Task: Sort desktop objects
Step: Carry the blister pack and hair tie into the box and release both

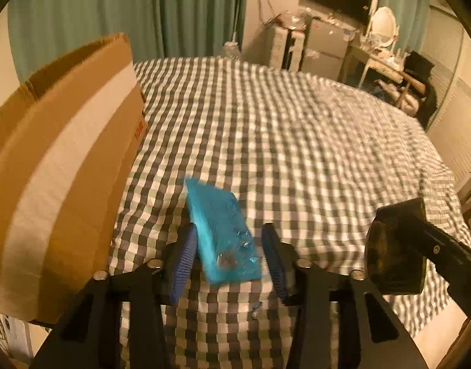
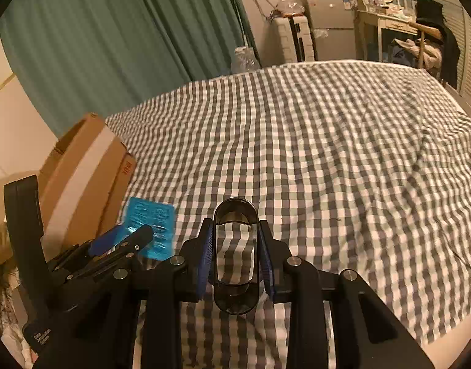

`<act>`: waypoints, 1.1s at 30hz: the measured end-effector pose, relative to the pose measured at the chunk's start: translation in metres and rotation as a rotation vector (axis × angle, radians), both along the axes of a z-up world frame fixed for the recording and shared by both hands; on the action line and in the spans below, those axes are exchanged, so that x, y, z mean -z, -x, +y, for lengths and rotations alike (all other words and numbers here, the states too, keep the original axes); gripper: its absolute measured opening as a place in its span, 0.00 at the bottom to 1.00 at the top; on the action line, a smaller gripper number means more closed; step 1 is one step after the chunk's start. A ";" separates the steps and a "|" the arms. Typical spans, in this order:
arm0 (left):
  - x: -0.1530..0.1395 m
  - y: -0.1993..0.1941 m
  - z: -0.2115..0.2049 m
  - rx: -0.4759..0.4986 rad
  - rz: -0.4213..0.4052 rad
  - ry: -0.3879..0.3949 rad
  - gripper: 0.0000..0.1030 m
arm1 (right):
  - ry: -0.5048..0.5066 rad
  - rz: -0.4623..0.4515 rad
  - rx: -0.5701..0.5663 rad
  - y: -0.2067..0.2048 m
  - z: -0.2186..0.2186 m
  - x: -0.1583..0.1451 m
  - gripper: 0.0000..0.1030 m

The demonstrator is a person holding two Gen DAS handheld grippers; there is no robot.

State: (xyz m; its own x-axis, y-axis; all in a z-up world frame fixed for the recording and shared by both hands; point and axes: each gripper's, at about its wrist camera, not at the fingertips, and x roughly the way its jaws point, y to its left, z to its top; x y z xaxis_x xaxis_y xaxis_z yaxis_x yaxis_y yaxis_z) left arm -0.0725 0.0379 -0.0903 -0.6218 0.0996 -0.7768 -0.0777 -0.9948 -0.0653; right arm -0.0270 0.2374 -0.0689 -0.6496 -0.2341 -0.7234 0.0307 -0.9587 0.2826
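The right gripper (image 2: 235,264) is clamped on a dark oval holder (image 2: 235,258), lifted over the checked bedspread (image 2: 327,153). The left gripper (image 1: 227,255) stands open around a blue packet (image 1: 223,233) — touching the left pad only. Step in hand: carrying. Next, likely delivery into the cardboard box (image 1: 66,169) just beside on the left — its raised flap needs clearing; wide room rightward.

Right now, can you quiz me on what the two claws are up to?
1. True or false: the right claw grips a dark oval see-through plastic holder.
2. What stands left of the flat bright-blue plastic packet? A) brown cardboard box B) red bucket C) green ball
3. Fill in: the grey-and-white cloth has a ____ pattern.
Key: 1 true; 2 A; 3 checked.
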 end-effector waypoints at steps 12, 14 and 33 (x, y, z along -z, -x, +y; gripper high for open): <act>0.011 -0.014 -0.025 0.038 -0.079 -0.104 0.63 | 0.015 0.027 0.019 -0.029 -0.004 -0.016 0.27; 0.015 -0.013 -0.028 0.011 -0.059 -0.113 0.76 | 0.018 0.022 0.008 -0.027 -0.005 -0.011 0.27; 0.061 0.035 -0.016 -0.063 -0.108 -0.112 0.70 | 0.028 -0.032 -0.012 0.003 0.016 0.026 0.27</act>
